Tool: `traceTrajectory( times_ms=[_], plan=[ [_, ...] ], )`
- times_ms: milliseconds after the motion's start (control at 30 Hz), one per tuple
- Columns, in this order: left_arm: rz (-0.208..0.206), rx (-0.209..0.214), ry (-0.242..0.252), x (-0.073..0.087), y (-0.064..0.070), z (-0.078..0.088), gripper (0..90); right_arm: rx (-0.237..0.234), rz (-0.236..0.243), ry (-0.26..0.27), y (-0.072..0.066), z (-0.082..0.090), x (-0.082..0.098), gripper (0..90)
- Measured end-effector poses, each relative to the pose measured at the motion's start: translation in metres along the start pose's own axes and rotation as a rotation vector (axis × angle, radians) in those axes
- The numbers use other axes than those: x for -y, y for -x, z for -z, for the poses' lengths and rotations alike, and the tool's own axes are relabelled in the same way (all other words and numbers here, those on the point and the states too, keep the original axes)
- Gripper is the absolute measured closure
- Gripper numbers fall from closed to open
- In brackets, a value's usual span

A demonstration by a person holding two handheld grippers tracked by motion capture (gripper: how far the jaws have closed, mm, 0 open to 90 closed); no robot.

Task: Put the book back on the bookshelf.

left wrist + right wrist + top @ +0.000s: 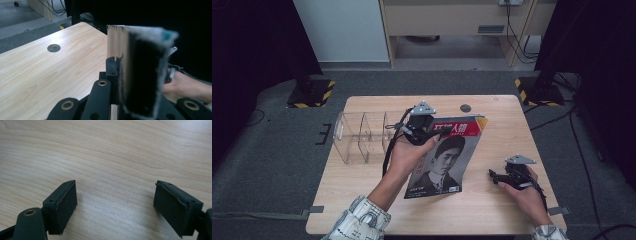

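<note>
A magazine with a red title band and a portrait on its cover stands tilted over the middle of the table, top edge raised and lower edge down by the wood. My left gripper is shut on its upper left corner. In the left gripper view the magazine shows edge-on, pinched between the black jaws of the left gripper. My right gripper rests low on the table to the right, apart from the magazine. In its own view the right gripper is open over bare wood.
A clear plastic rack with upright dividers stands on the left part of the wooden table. A round cable hole lies near the far edge. Floor stands with striped bases flank the table's far corners.
</note>
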State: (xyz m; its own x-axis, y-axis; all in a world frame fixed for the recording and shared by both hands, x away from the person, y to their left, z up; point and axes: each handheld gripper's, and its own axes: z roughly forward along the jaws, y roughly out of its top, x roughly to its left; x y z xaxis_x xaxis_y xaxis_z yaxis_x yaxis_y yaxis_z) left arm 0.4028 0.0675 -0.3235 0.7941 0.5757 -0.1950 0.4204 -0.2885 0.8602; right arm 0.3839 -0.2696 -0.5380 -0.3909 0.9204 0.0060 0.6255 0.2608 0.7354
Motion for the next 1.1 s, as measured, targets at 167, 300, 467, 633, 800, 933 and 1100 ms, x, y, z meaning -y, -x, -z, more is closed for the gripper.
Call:
traceTrajectory(
  times_ms=[167,300,467,633,800,933,1100],
  plan=[
    [-0.022,0.007,0.011,-0.001,0.004,0.015,86.4,-0.001,0.001,0.0,0.0,0.0,0.0,19.1],
    [-0.031,0.004,0.013,-0.001,0.005,0.029,86.4,-0.002,-0.003,0.0,-0.001,0.0,0.0,19.1],
    [-0.028,-0.007,0.029,0.003,0.001,0.052,86.4,-0.004,0.004,0.002,-0.001,-0.001,0.0,19.1],
    [-0.03,-0.034,0.025,0.008,-0.001,0.071,86.4,-0.007,0.003,0.004,-0.001,-0.001,0.0,19.1],
    [-0.017,-0.04,0.027,0.014,-0.007,0.078,86.4,-0.007,0.004,0.004,-0.001,-0.001,0.0,19.1],
    [-0.016,-0.046,0.032,0.018,-0.009,0.086,86.4,-0.007,0.002,0.002,-0.001,-0.001,0.0,19.3],
    [-0.014,-0.054,0.039,0.02,-0.011,0.097,86.4,-0.005,0.002,0.003,-0.002,-0.001,0.0,19.7]
  ],
)
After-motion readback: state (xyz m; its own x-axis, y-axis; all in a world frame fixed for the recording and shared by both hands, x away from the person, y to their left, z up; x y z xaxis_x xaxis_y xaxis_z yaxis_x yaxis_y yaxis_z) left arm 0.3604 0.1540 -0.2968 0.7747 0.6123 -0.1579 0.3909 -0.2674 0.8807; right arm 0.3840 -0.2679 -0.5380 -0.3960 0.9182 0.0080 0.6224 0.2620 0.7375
